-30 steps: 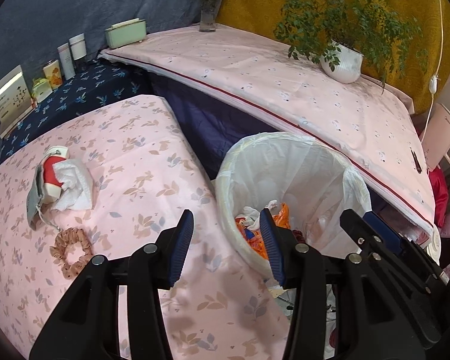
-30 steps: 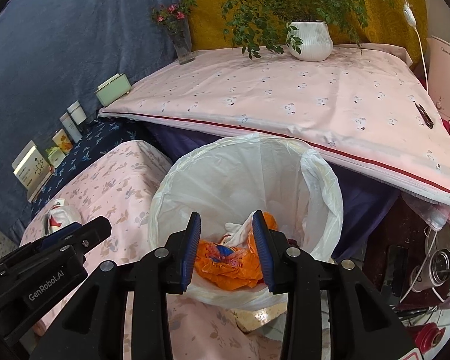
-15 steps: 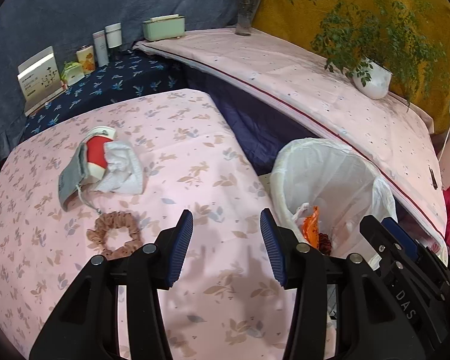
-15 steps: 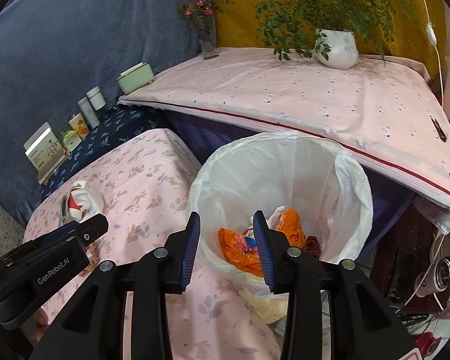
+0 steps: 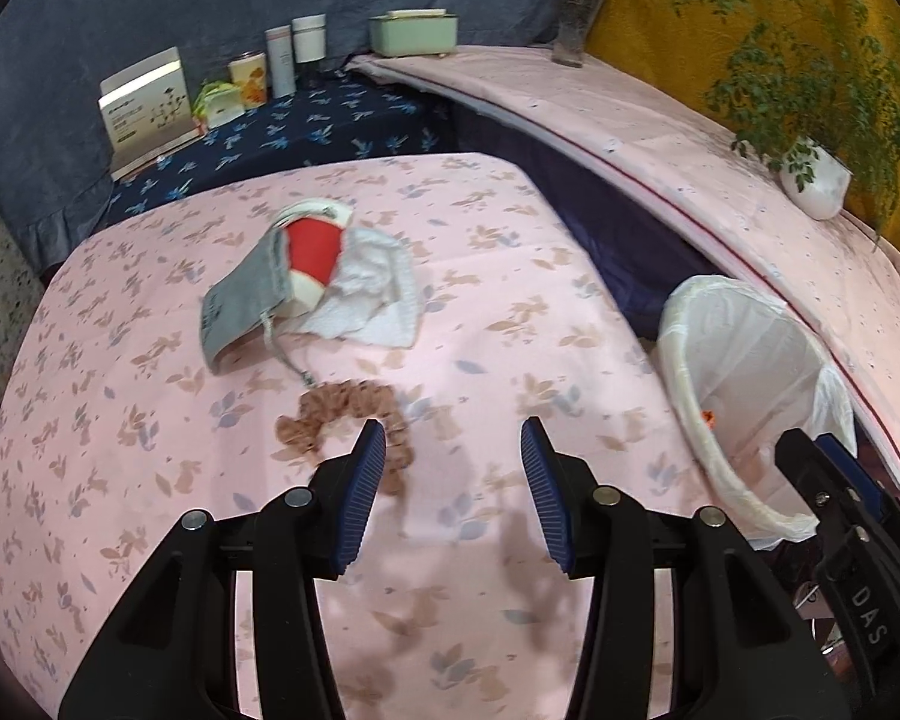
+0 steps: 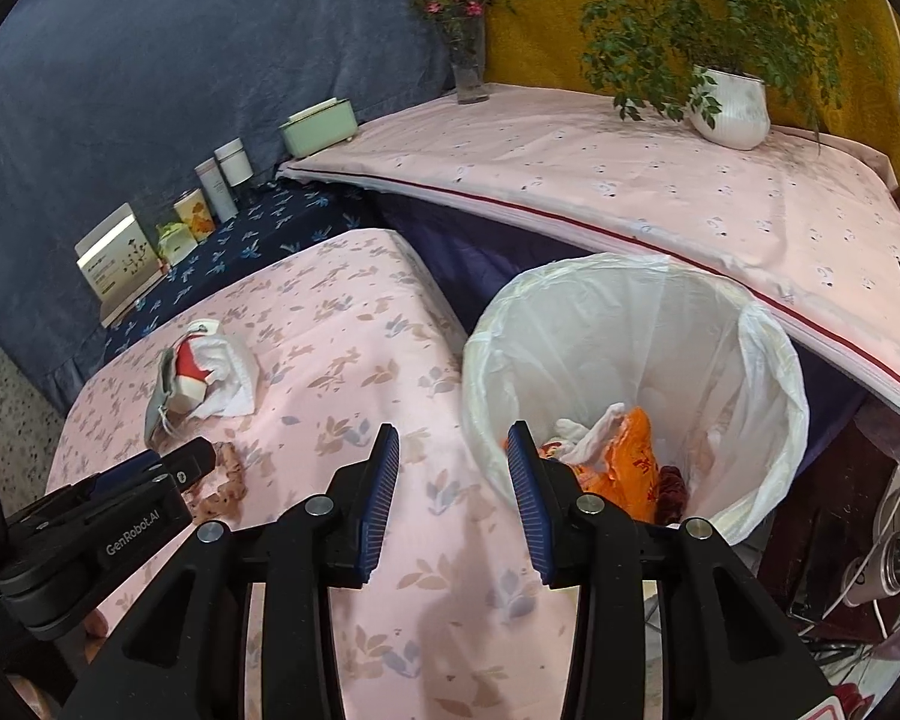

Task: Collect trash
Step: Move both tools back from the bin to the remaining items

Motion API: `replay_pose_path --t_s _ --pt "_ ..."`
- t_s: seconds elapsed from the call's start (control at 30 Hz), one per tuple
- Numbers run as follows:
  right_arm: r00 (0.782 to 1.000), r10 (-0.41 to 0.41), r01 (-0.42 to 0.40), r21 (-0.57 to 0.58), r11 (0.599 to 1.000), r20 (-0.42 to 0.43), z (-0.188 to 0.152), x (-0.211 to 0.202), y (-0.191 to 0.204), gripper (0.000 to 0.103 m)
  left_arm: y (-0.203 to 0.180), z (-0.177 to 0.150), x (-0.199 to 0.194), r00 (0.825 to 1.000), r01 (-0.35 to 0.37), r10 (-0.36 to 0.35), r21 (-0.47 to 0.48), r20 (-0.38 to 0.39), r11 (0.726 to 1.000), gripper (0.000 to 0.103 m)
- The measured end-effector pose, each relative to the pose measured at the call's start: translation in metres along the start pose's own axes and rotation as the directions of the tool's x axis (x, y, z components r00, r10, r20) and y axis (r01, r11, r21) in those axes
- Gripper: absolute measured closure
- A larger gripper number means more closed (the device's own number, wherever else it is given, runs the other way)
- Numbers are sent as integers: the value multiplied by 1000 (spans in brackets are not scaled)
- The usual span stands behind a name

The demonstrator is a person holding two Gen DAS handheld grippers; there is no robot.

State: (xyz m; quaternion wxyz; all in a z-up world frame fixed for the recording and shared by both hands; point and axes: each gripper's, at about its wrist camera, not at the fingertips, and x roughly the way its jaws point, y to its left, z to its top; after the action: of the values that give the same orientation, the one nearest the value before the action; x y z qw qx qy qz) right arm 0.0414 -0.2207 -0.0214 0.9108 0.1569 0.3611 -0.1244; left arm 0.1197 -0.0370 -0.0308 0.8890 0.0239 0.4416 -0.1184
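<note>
Both claws are empty and just opened wider, the left claw point(image 5: 453, 456) over the worktop point(image 5: 510, 312) near the scrunchie point(image 5: 345, 411), the right claw point(image 6: 453, 459) by the bin point(image 6: 768, 360).

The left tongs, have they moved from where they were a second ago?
Yes. The left tongs, open and empty, have swung away from the trash bin, now over the pink cloth near the scrunchie.
</note>
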Motion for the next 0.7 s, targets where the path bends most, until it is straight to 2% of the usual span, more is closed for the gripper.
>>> replay_pose_path --t_s 0.03,0.23,0.33,0.4,0.7 --pt "1000 2 -2 -5 1000 0 -1 0 4 61 5 -1 1 1000 -9 9 -8 -4 1000 51" --pt "999 23 -24 -36 999 -24 -6 10 24 61 40 -8 15 998 -55 53 -73 -37 996 47" --pt "999 31 -33 -51 998 -39 -9 16 34 61 56 -11 23 995 -84 78 -105 -56 991 37" --pt "998 36 -39 -62 997 -49 -10 22 42 61 66 -13 30 994 -95 86 -130 -71 987 34" --pt "994 56 -65 -93 994 -93 -14 47 67 61 89 -14 59 988 -107 85 -174 -128 979 35"
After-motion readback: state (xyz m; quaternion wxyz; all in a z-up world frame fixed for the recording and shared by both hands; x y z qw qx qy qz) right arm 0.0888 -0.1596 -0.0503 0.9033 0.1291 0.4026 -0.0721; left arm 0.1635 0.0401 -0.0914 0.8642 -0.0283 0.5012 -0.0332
